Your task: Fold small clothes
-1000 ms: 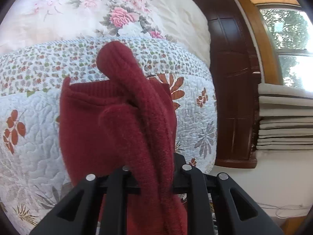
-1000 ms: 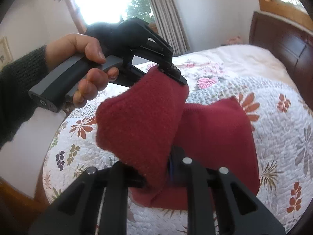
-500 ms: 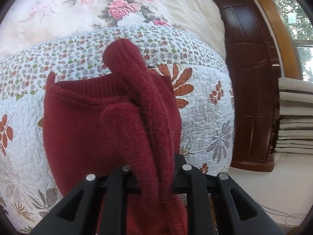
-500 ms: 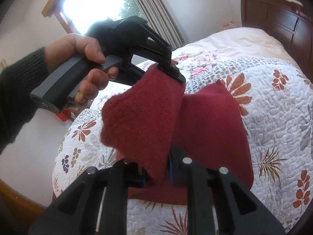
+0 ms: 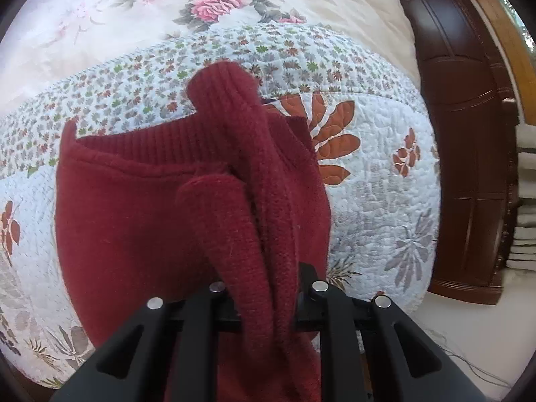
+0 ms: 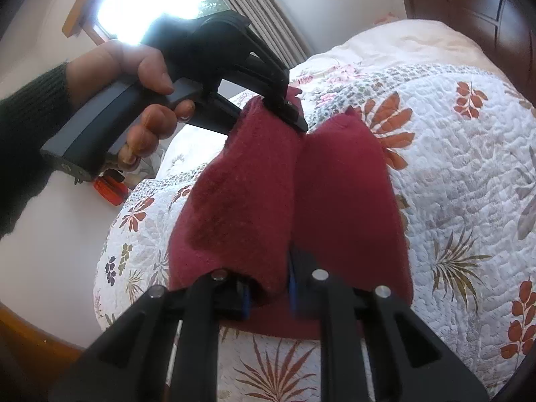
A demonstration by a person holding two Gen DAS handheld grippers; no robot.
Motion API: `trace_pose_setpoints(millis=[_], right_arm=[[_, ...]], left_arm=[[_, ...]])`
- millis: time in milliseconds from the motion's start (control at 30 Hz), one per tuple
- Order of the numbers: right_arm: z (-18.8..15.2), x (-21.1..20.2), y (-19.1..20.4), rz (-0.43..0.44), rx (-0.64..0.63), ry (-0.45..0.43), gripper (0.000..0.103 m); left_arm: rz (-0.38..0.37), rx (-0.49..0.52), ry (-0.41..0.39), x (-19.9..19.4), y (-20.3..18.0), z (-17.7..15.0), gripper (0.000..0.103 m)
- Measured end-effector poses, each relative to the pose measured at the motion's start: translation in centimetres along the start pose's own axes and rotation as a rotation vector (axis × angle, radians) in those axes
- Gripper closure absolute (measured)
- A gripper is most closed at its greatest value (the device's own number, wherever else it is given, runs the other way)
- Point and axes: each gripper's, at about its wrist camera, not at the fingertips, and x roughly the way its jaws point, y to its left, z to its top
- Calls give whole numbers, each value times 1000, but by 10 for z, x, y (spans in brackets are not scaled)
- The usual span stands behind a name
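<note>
Grippers first: the left gripper point(image 5: 268, 296) and the right gripper point(image 6: 268, 289) are each clamped on a bunched edge of the red knit garment point(image 5: 134, 227). Both have carried that edge lower toward the quilted bedspread point(image 6: 462, 174), so the fold is closing. Ahead of the jaws, the garment's far part lies on the quilt.

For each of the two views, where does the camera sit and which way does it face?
Left wrist: on the left gripper, facing along the quilted bed toward the dark headboard; only its fingers show.
Right wrist: on the right gripper, facing across the bed toward a bright window; the person's hand holding the left gripper shows.
Shared: the red sweater, gripped by both, and the bed.
</note>
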Motion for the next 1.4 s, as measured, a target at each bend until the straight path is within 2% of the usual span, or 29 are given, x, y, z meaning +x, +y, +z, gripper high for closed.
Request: trace_pose_setpoints(millis=[100, 133, 167, 200, 233, 267, 300, 400, 467, 567, 633, 733, 833, 900, 967, 1067, 1100, 1133, 1167, 1233, 1333, 1400], right_arm=[[-1, 1, -6, 23, 17, 10, 88], [-2, 1, -8, 32, 26, 13, 88], [-3, 1, -11, 41, 36, 16, 88], [-4, 2, -15, 54, 53, 23, 88], [-5, 4, -19, 63, 69, 31, 88], [-7, 5, -24, 72, 82, 38, 88], [-10, 6, -31, 92, 105, 49, 87], [-19, 11, -51, 154, 170, 74, 73], [-22, 10, -58, 199, 194, 80, 50], [-20, 8, -70, 290, 231, 92, 36], [-16, 1, -76, 286, 226, 96, 34], [-13, -24, -85, 187, 143, 76, 34], [-2, -51, -77, 207, 11, 57, 34], [7, -50, -66, 220, -75, 93, 34], [19, -41, -49, 232, -181, 126, 36], [33, -14, -31, 247, -277, 208, 40], [34, -3, -32, 247, -279, 252, 45], [34, 15, -37, 257, -271, 329, 66], [32, 25, -39, 269, -263, 381, 95], [32, 27, -45, 318, -232, 415, 95], [36, -1, -61, 370, -173, 368, 96], [35, -13, -79, 382, -111, 342, 96]], left_arm=[[18, -4, -7, 4, -6, -1, 82], [16, -8, -13, 4, -7, -1, 76], [0, -22, -23, 4, -8, -1, 62], [-27, -38, -30, 2, -10, -1, 52], [-51, -45, -31, 1, -12, 0, 35], [-88, -46, -33, -2, -17, -1, 27], [-124, -30, -48, -9, -23, -4, 27], [-187, 40, -109, -32, -32, -17, 21], [-202, 74, -147, -45, -28, -30, 19], [-205, 96, -168, -56, -9, -57, 18], [-219, 97, -195, -64, 11, -84, 18], [-247, 72, -246, -75, 39, -117, 17], [-319, 51, -308, -85, 66, -158, 17], [-313, 93, -352, -88, 73, -183, 17], [-256, 120, -401, -86, 76, -204, 17], [-233, 121, -398, -78, 80, -213, 18], [-230, 124, -394, -76, 80, -213, 18], [-226, 131, -394, -76, 80, -215, 18], [-220, 145, -398, -76, 77, -216, 18], [-208, 183, -381, -77, 71, -217, 18], [-154, 249, -367, -81, 61, -219, 18], [-167, 269, -349, -82, 58, -221, 18]])
